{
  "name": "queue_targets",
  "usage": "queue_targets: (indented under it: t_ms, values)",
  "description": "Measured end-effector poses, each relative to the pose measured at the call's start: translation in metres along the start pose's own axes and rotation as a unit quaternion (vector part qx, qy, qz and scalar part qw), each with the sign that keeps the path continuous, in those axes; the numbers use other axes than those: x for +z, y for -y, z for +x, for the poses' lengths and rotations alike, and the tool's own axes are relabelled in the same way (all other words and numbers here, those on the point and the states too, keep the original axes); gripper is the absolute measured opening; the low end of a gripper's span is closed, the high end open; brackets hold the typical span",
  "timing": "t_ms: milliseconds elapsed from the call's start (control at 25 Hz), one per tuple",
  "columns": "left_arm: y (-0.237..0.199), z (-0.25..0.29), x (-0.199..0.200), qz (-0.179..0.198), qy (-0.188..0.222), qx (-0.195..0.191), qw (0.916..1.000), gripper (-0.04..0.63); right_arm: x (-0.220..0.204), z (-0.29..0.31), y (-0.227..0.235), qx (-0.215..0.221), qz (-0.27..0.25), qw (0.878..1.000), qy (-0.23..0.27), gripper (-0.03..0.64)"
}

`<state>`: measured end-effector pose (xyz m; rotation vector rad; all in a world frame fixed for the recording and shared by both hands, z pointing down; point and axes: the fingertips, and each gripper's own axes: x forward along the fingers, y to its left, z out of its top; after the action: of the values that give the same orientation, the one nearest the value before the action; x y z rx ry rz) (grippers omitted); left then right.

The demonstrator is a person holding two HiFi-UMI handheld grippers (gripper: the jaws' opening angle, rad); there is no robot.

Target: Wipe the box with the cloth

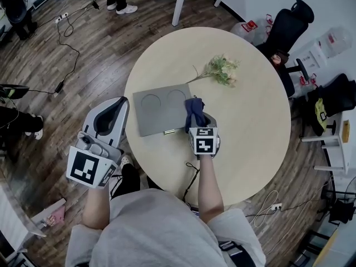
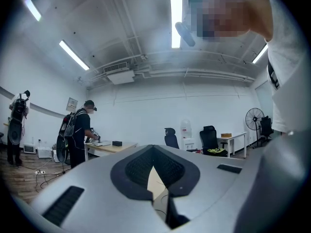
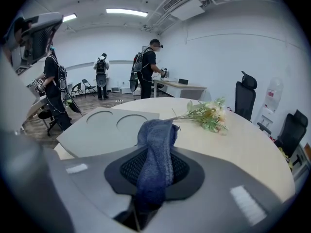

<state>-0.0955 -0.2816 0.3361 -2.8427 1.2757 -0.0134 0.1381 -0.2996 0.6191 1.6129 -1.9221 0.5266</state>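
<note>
Round beige counter (image 1: 250,138) had a flat grey box (image 1: 158,113) sitting near one edge, plus a flower sprig (image 1: 222,71) lying just past its far corner.

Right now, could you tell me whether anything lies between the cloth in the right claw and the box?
Nothing visible does. The right claw holds the blue cloth at the right edge of the grey box, whose top is bare. The flower sprig lies on the table past its far corner.
</note>
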Motion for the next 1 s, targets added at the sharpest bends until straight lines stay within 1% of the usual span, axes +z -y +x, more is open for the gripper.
queue_targets:
  t_ms: [240, 360, 560, 720, 1000]
  values:
    - [-0.002, -0.003, 0.007, 0.009, 0.001, 0.012, 0.9999, 0.008, 0.007, -0.005, -0.009, 0.006, 0.014, 1.000, 0.015, 0.081]
    - [-0.004, -0.002, 0.009, 0.010, 0.005, 0.006, 0.9999, 0.008, 0.019, -0.012, -0.015, 0.001, 0.018, 0.999, 0.046, 0.083]
    - [-0.008, -0.006, 0.018, 0.011, 0.016, -0.008, 0.9998, 0.008, 0.043, -0.036, -0.038, 0.001, 0.022, 0.995, 0.094, 0.084]
    - [-0.013, -0.019, 0.027, 0.015, 0.026, -0.015, 0.9994, 0.008, 0.061, -0.063, -0.055, -0.008, 0.025, 0.991, 0.131, 0.086]
    - [-0.018, -0.040, 0.045, 0.016, 0.048, -0.033, 0.9982, 0.008, 0.085, -0.116, -0.069, -0.029, 0.032, 0.983, 0.179, 0.087]
